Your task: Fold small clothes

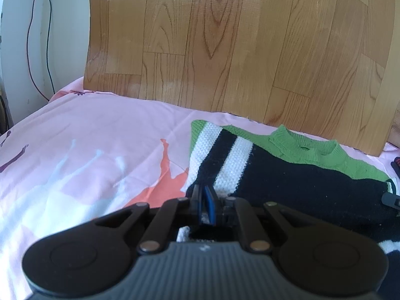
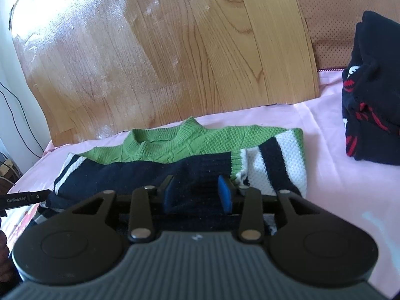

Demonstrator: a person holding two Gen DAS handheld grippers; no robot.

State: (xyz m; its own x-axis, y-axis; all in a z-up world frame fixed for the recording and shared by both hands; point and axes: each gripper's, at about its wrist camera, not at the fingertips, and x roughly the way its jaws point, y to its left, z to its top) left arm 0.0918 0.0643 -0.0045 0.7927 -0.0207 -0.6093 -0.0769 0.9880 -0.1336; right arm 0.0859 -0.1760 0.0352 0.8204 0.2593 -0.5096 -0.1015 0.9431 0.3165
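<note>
A knit sweater (image 1: 300, 187) in green, navy and white stripes lies on the pink bed sheet (image 1: 100, 137), collar toward the wooden board. My left gripper (image 1: 206, 195) is shut at the sweater's left striped edge, with a bit of white knit pinched between its blue pads. In the right wrist view the same sweater (image 2: 175, 145) lies partly folded, navy part over the green. My right gripper (image 2: 197, 186) stands open over the navy fabric, its blue pads (image 2: 225, 195) apart and not pressing on it. The left gripper's finger (image 2: 25, 198) shows at the sweater's left side.
A wood-pattern board (image 1: 225, 50) stands upright behind the bed. A folded stack of dark clothes with red and white marks (image 2: 372, 95) sits at the right on the sheet (image 2: 337, 175). Cables (image 1: 47, 37) hang down the wall at the left.
</note>
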